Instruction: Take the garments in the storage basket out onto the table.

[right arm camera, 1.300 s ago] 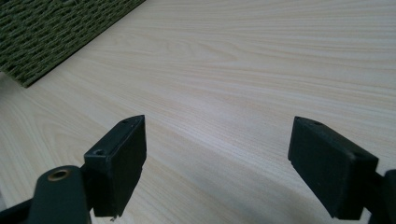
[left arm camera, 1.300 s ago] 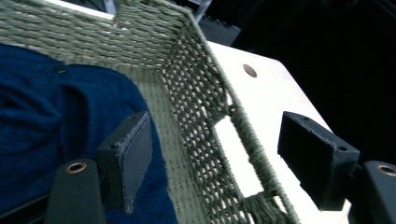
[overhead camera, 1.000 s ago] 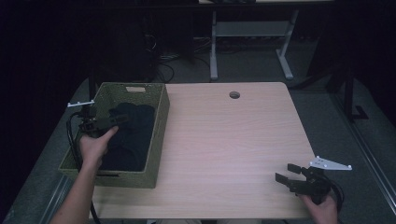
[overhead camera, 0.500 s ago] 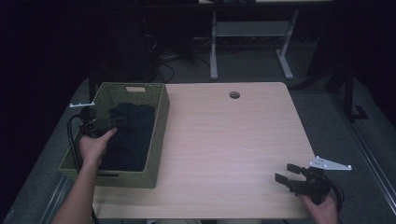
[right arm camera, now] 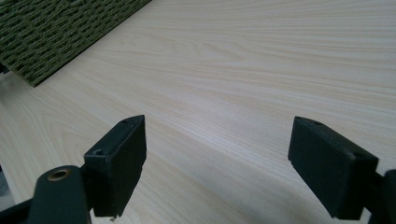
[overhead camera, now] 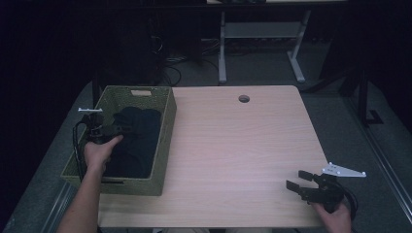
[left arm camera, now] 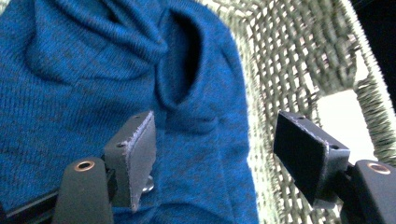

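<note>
The left gripper (overhead camera: 118,130), jaws spread after closing slightly, reached for the blue sweater (left arm camera: 84,84) inside the basket (overhead camera: 167,126) at nine o'clock, likely needing a pinch next, while the right gripper (overhead camera: 297,180) idled open

The desk (overhead camera: 243,145) had a light wooden top, and most of its surface lay bare. A small round hole (overhead camera: 244,99) sat near its far edge. Behind the desk stood a white metal frame (overhead camera: 257,43) on a grey floor (overhead camera: 340,97), and dark cables (overhead camera: 172,68) lay beside it in the shadow.
</note>
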